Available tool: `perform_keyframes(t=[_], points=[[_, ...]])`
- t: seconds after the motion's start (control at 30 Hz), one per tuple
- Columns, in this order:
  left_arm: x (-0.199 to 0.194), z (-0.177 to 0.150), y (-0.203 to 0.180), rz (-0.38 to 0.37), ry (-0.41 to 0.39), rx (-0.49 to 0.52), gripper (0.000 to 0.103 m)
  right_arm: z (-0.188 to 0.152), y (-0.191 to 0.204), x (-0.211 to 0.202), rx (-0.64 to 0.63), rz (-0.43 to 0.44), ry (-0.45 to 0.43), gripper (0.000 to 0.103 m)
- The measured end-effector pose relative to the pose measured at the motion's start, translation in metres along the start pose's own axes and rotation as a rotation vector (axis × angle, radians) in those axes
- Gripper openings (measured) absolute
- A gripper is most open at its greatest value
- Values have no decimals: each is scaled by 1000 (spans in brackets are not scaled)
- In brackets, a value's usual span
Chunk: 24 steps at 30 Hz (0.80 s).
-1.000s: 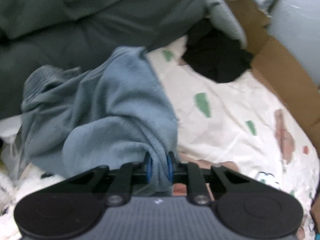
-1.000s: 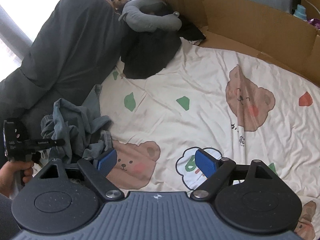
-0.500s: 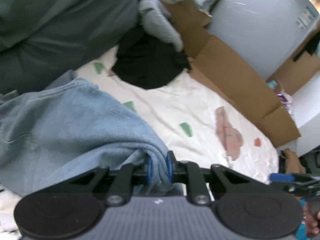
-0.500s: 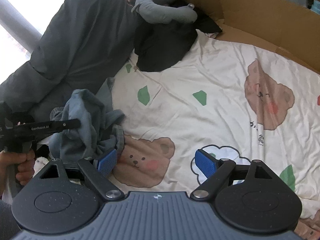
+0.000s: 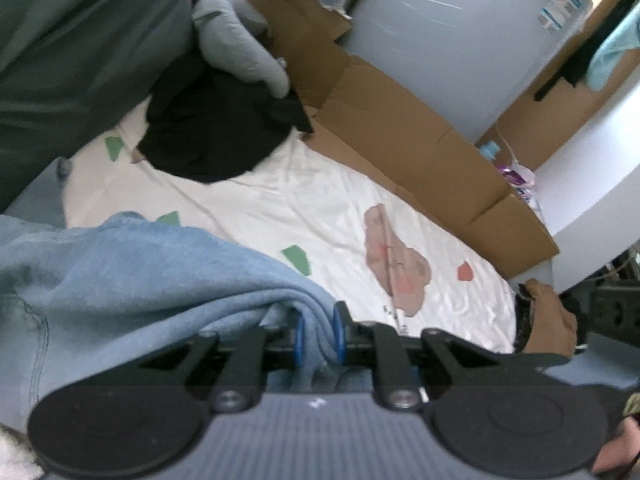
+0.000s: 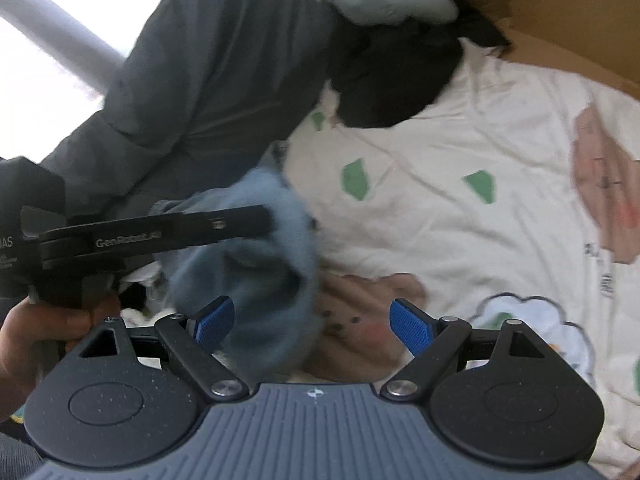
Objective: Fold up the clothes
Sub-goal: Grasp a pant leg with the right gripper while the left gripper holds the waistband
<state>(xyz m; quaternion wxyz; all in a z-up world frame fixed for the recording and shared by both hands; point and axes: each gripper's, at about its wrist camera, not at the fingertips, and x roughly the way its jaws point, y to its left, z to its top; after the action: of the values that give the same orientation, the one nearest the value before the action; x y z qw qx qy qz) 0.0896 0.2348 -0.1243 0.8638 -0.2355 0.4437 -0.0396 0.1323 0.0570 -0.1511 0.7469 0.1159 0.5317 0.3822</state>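
Holding: your left gripper pinches a fold of the blue garment, its blue pads pressed on the cloth.
Bedsheet: the cream sheet with bears and green shapes lies under everything.
Quilt: a dark grey quilt is heaped along the sheet's far left.
Cardboard: brown cardboard lines the far edge of the bed.
Black garment: it lies on the sheet near the quilt, well apart from the blue one.
Blue garment: bunched, it hangs from your left gripper above the sheet's near left part, blurred in the right view.
Right gripper: your right gripper has its fingers spread wide, pinching nothing; the blue garment's lower end sits just by its left pad.
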Motion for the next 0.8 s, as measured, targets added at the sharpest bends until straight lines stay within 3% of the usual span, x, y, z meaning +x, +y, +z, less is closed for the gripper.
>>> perform_keyframes(t=[0.13, 0.3, 0.33, 0.37, 0.43, 0.47, 0.57, 0.67, 0.73, 0.8], points=[[3, 0, -11, -33, 3, 2, 16, -1, 4, 17, -18, 11, 27, 88], [7, -1, -22, -71, 12, 19, 16, -1, -1, 25, -4, 9, 18, 80], [8, -1, -23, -82, 12, 20, 15, -2, -2, 25, -5, 9, 10, 69], [9, -2, -25, -88, 16, 23, 15, -3, -3, 26, -10, 11, 5, 44], [12, -4, -29, -97, 24, 41, 13, -4, -5, 25, -14, -3, -2, 23], [12, -4, -32, -105, 29, 58, 11, -4, -6, 23, -17, -17, -11, 16], [12, -4, -38, -93, 46, 94, 11, -6, -16, 14, 12, -83, -47, 9], [7, -7, -37, -64, 53, 116, 23, -9, -36, 3, 90, -174, -71, 4], [2, -11, -32, -29, 54, 117, 41, -12, -46, -2, 126, -202, -71, 4], [-4, -17, -21, 10, 56, 106, 44, -16, -53, -7, 150, -226, -72, 4]])
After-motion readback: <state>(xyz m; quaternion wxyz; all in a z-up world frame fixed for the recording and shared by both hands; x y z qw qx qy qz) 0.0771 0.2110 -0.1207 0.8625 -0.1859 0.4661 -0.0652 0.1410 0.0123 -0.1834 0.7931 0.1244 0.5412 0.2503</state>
